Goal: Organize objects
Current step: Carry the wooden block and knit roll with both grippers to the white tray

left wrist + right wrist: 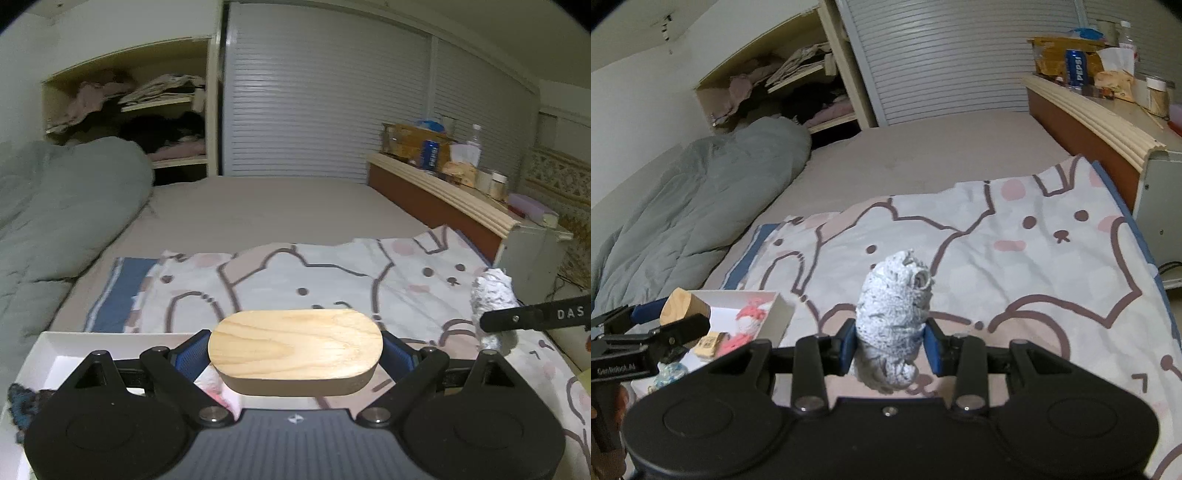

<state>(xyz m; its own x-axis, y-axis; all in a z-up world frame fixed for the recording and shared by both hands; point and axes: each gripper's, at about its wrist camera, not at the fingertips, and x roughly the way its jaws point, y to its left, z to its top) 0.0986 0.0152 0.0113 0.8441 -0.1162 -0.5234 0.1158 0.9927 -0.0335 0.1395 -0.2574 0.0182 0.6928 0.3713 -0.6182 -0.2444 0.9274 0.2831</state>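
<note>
The left gripper (295,354) was clamped across the ends of an oval wooden block (295,349), held above the near edge of a cartoon-print sheet (332,280) on the bed. The right gripper (891,345) was closed on a grey-white knitted bundle (892,314) over the same sheet. A white box (781,314) holding a pink knitted toy (750,321) lay at lower left.
</note>
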